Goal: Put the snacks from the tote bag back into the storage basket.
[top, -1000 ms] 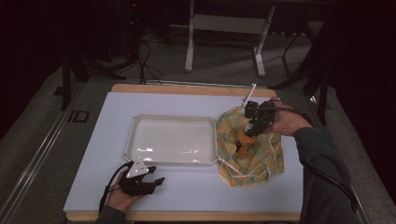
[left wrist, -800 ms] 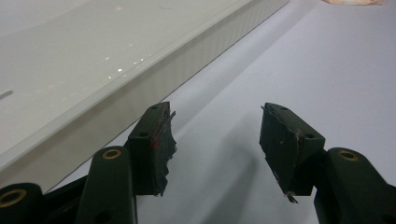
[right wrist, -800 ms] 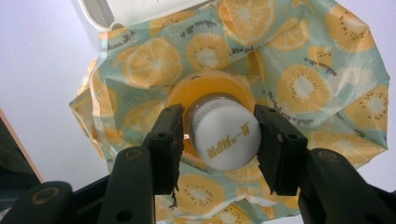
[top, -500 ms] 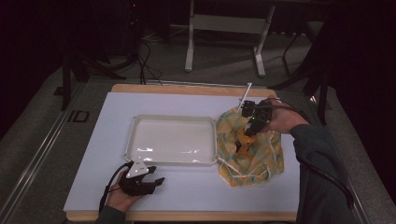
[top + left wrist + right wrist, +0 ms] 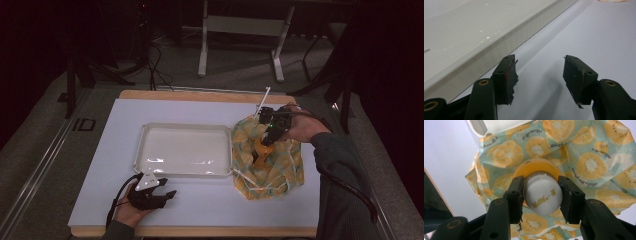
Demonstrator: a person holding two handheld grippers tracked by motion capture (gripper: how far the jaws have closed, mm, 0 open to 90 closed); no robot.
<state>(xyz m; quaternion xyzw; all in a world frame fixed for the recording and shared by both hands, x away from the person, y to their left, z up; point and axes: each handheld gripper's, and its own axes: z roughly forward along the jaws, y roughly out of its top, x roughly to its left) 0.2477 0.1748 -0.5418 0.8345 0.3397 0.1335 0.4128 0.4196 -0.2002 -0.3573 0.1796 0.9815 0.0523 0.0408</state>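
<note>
An orange bottle [image 5: 261, 151] with a white cap [image 5: 543, 195] hangs above a fruit-print cloth bag [image 5: 270, 157] at the table's right. My right gripper [image 5: 268, 139] is shut on the bottle's cap, jaws on either side of it [image 5: 541, 195]. A white tray [image 5: 185, 150] lies in the middle of the table. Near the front edge, my left gripper [image 5: 167, 192] rests on the white table surface with its jaws wide apart and nothing between them [image 5: 540, 72]. The tray's wall [image 5: 486, 53] runs just beside it.
The bag's white drawstrings [image 5: 250, 182] trail on the table towards the front. A white stick-like thing [image 5: 263, 97] pokes up behind the right hand. The wooden table edge [image 5: 200, 231] runs along the front. A grey frame stand [image 5: 240, 30] is on the floor beyond.
My right gripper has dropped slightly and shifted left with the bottle over the bag. The left gripper has stayed still.
</note>
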